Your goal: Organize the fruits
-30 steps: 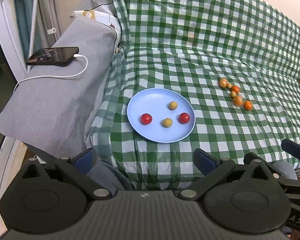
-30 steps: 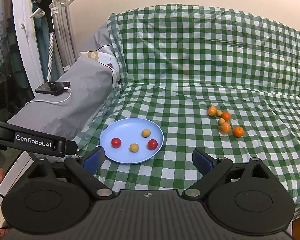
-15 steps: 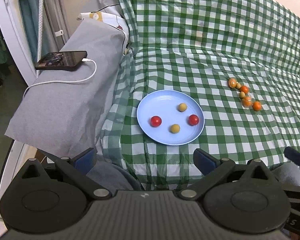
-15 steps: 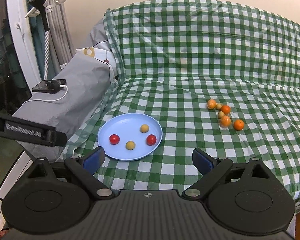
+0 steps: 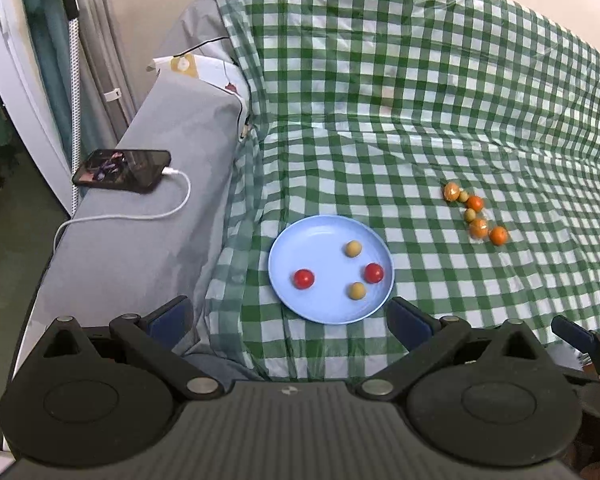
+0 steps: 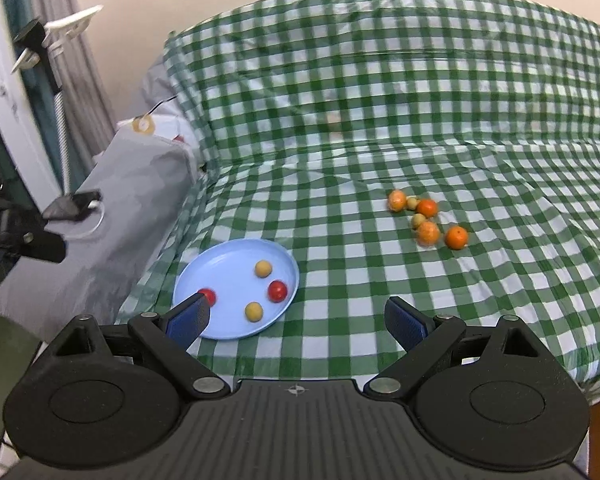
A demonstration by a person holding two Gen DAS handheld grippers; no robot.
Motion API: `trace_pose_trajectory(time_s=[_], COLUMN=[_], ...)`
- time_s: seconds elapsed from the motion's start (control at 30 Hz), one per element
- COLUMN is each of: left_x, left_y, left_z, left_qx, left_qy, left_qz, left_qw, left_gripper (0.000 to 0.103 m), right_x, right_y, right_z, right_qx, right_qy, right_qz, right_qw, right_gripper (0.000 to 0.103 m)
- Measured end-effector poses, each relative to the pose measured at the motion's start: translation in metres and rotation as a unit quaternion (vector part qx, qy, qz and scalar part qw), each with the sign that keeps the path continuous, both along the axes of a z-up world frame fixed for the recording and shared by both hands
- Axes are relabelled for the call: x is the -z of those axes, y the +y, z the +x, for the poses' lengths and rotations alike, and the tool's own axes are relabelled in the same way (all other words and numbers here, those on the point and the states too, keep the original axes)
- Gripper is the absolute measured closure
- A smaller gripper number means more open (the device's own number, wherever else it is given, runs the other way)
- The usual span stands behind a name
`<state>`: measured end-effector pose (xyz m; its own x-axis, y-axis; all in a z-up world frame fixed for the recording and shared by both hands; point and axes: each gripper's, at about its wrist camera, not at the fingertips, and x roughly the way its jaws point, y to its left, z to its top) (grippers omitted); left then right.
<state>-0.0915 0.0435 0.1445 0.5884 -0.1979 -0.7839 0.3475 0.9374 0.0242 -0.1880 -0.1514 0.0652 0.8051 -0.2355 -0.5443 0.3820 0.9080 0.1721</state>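
Fruit count on the checked sofa cover point(image 5: 380, 152)
Blue plate point(image 5: 296, 248) near the front edge: two red, two yellow-green fruits. Six loose fruits point(image 5: 476, 216) lie mid-seat. Left gripper point(image 5: 288, 316) and right gripper point(image 6: 296, 316) both gape wide, empty.

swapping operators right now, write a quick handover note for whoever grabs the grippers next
Left gripper: open, empty, held short of the plate.
Right gripper: open, empty, also hanging back.
Round light-blue plastic plate on the green-and-white checked cloth holds two red cherry tomatoes and two yellowish round fruits.
Loose cluster of small orange and yellow-green fruits lies on the cloth to the plate's right, six as far as visible.
Done: four fruits plated. Left: the cluster, probably onto the plate too.
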Motion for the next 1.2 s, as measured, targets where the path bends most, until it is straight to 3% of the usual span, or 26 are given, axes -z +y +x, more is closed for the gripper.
trace_pose_trajectory(time_s=[0.2,0.4,0.5,0.83,0.97,1.2], left_x=[-0.049,-0.12,-0.141,-0.144,-0.136,-0.13], left_y=[-0.021,-0.045,-0.061,-0.101,-0.113,-0.136], left_z=[0.011,0.018,0.024,0.05,0.063,0.077], left_qx=[0.028,0.058,0.061,0.086,0.088,0.096], left_qy=[0.002,-0.053,-0.074,-0.051,-0.034,-0.041], left_qz=[-0.02,-0.062,-0.069,-0.087,-0.093,-0.081], left_qw=[0.9994,0.995,0.993,0.9912,0.9912,0.9913], left_gripper=[0.0,0.0,0.0,0.0,0.0,0.0], right_x=[-0.022,-0.047,-0.052,-0.043,-0.038,-0.032], right_y=[-0.034,-0.068,-0.087,-0.15,-0.161,-0.176], right_z=[-0.003,-0.006,-0.007,0.002,0.013,0.024], right_qx=[0.046,0.082,0.101,0.163,0.162,0.165], right_qy=[-0.014,-0.046,-0.051,-0.041,-0.037,-0.034], right_qz=[-0.009,-0.037,-0.042,-0.035,-0.029,-0.036], right_qw=[0.999,0.995,0.993,0.985,0.986,0.985], right_gripper=[0.008,0.008,0.008,0.008,0.008,0.008])
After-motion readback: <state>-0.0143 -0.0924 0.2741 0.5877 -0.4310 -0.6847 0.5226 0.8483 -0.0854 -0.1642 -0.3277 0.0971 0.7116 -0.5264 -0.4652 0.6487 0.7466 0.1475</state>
